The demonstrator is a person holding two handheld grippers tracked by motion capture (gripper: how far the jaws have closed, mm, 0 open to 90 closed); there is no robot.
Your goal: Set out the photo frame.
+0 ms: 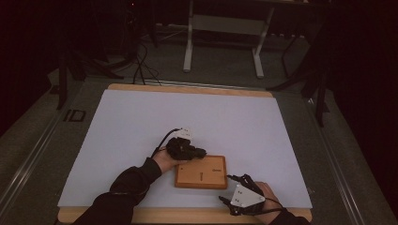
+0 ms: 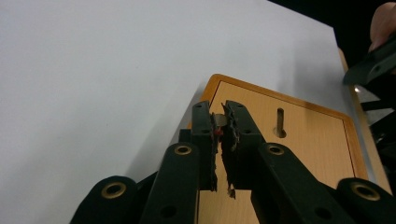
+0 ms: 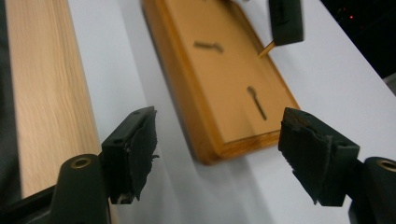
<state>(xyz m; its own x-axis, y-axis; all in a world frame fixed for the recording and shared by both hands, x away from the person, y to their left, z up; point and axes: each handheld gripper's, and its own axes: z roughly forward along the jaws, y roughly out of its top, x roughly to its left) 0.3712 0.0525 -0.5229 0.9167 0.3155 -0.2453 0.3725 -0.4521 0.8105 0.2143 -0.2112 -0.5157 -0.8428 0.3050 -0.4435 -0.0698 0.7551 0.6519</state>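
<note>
Wooden board (image 1: 201, 172) lies flat on the white sheet (image 1: 141, 122) covering the desk (image 1: 187, 88), near the front edge, between the two hands. Board is rectangular with a darker rim; its top shows a keyhole-shaped slot (image 2: 279, 122) and a second small slot (image 3: 208, 45) farther along. Left claw (image 1: 199, 152) sits over the board's far left corner, held in the left hand (image 1: 165, 161), dark sleeve coming in from the bottom of the high view. In the left gripper view its jaws stand pressed nearly together, closed on a small thin piece (image 2: 219, 120), pale with a red speck, just above the board's corner; what the piece is cannot be told. In the right gripper view the same claw appears far off, with a thin tan peg tip (image 3: 266, 49) poking out below it and touching or almost touching the board's surface; which one cannot be told. Right claw (image 1: 237, 179) rests at the board's near right corner, just beside its edge, grey three-cornered plate on top. Its jaws stand wide apart, nothing between the pads, the board's near end lying ahead of them and apart from both. Bare wood strip of the desk runs along the front edge of the sheet.
</note>
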